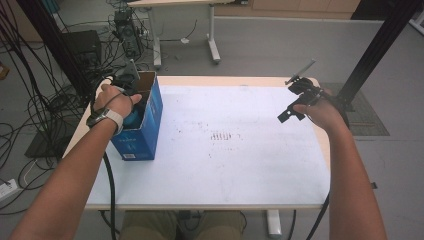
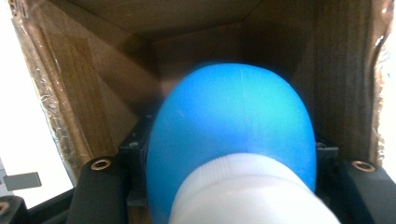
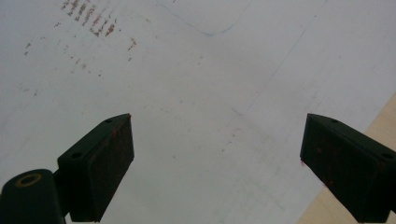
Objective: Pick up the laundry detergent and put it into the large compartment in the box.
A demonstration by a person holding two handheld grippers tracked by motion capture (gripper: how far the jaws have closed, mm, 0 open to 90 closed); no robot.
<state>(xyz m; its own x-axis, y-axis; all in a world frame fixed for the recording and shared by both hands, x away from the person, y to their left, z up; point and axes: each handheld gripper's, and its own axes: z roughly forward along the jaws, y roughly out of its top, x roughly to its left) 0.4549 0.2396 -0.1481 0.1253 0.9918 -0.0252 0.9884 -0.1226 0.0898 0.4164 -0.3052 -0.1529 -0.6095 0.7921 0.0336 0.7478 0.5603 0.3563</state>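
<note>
A blue cardboard box (image 1: 150, 131) stands open at the table's left edge. My left gripper (image 1: 131, 95) reaches down into it. In the left gripper view the left gripper (image 2: 229, 154) is shut on a round blue object (image 2: 233, 126) with a white neck (image 2: 247, 191), between the box's brown inner walls (image 2: 93, 84). From above, the blue object (image 1: 134, 119) peeks out under the hand. My right gripper (image 1: 286, 116) hovers above the table's right side, open. Its jaws stand wide apart in the right gripper view, and the right gripper (image 3: 217, 158) has only the white surface between them.
A white sheet (image 1: 225, 165) covers the table, with brown smudges (image 1: 220, 136) near its middle. Cables (image 1: 30, 100) lie on the floor at the left. A black post (image 1: 380, 45) rises at the right, and another table's legs (image 1: 212, 40) stand behind.
</note>
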